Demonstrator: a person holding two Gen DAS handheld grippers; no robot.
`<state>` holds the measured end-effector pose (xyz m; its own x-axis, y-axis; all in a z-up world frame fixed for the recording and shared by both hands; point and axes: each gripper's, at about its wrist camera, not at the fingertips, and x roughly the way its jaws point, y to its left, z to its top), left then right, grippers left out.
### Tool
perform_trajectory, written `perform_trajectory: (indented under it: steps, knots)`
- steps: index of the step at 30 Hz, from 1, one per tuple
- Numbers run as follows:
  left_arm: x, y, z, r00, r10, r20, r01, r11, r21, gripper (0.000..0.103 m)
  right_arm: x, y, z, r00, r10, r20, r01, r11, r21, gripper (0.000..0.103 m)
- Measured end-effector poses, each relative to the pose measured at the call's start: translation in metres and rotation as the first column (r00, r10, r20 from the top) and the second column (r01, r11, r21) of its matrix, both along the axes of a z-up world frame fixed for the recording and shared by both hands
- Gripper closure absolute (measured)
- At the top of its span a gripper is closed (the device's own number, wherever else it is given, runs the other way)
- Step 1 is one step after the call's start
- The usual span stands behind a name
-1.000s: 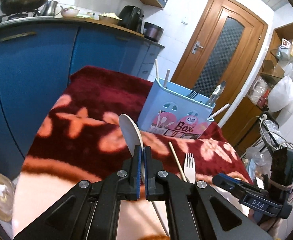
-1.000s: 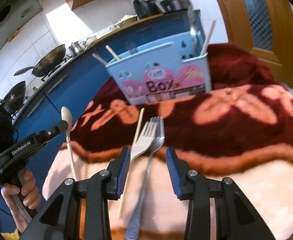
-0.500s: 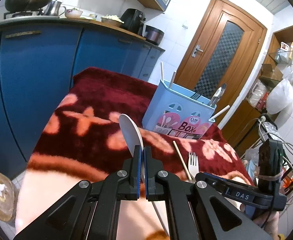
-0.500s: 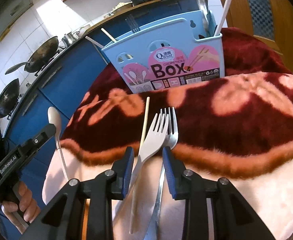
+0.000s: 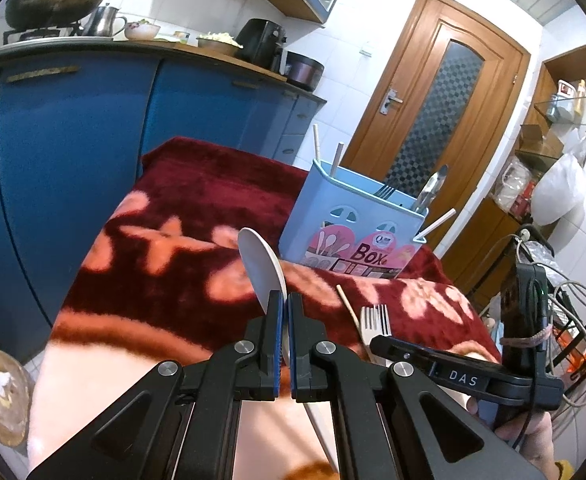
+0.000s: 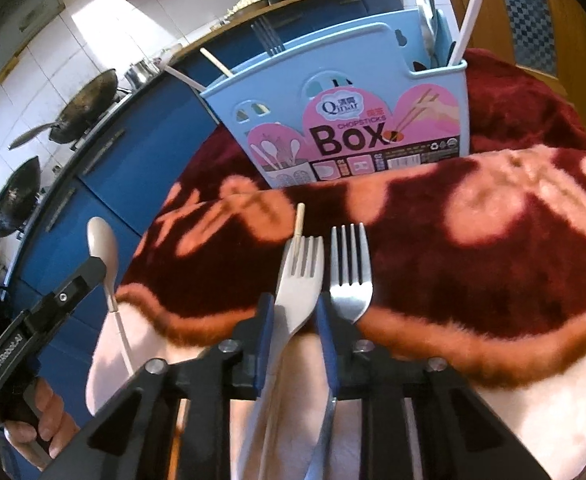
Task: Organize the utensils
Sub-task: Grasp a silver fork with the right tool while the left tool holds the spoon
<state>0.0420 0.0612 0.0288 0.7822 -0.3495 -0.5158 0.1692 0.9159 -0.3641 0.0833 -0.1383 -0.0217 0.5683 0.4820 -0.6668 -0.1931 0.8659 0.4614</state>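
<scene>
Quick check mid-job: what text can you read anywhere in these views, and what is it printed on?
"Qinar", "CHOPSTICKS", "Box": label on the blue utensil box.
"DAS": side of the right gripper.
"GenRobot.AI": side of the left gripper.
Fine print, barcode strip and Chinese characters on the box label: too small to read.

blue cabinets (image 5: 73,128) | white tiled wall (image 5: 365,20) | wooden door (image 5: 449,92)

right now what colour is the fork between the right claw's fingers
White fork, clearest in the right wrist view.
</scene>
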Motion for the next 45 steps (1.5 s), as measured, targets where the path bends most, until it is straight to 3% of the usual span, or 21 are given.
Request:
perform_trajectory:
  steps: [13, 17, 22, 28, 33, 36, 41, 45]
  knots:
    - [-0.004, -0.009, 0.007, 0.999, -0.020, 0.027, 0.020, 1.000, 0.007, 0.101, -0.019, -0.024, 0.025, 0.994, 0.001, 0.114, -0.017, 0.990, 0.141, 0.101]
    - [-0.004, -0.010, 0.009, 0.999, -0.019, 0.029, 0.018, 1.000, 0.008, 0.101, -0.015, -0.017, 0.022, 0.996, 0.082, 0.048, -0.089, 0.982, 0.169, 0.098]
    - [-0.005, -0.010, 0.010, 0.999, -0.016, 0.030, 0.016, 1.000, 0.008, 0.101, -0.015, 0.004, 0.011, 0.990, 0.140, -0.021, -0.138, 0.988, 0.071, 0.097]
    - [-0.007, -0.002, 0.010, 1.000, -0.004, 0.031, 0.004, 1.000, -0.001, 0.101, -0.013, 0.007, 0.005, 0.994, 0.102, -0.040, -0.103, 0.995, -0.013, 0.094]
    - [-0.008, 0.003, 0.010, 0.999, 0.005, 0.035, -0.005, 1.000, -0.009, 0.101, -0.005, -0.005, 0.012, 1.000, 0.002, 0.027, 0.001, 0.992, -0.124, 0.072]
    - [-0.008, 0.002, 0.010, 0.999, 0.004, 0.036, -0.004, 1.000, -0.009, 0.101, 0.005, -0.012, 0.011, 0.999, -0.011, 0.043, 0.018, 0.986, -0.167, 0.066]
    - [-0.008, 0.001, 0.012, 0.999, -0.002, 0.036, 0.002, 1.000, -0.004, 0.101, 0.028, -0.015, 0.002, 0.999, 0.031, 0.043, -0.022, 0.981, -0.191, 0.065]
    - [-0.007, 0.000, 0.013, 0.999, -0.005, 0.038, 0.005, 1.000, 0.000, 0.101, 0.042, -0.013, -0.004, 0.994, 0.097, 0.048, -0.088, 0.983, -0.160, 0.063]
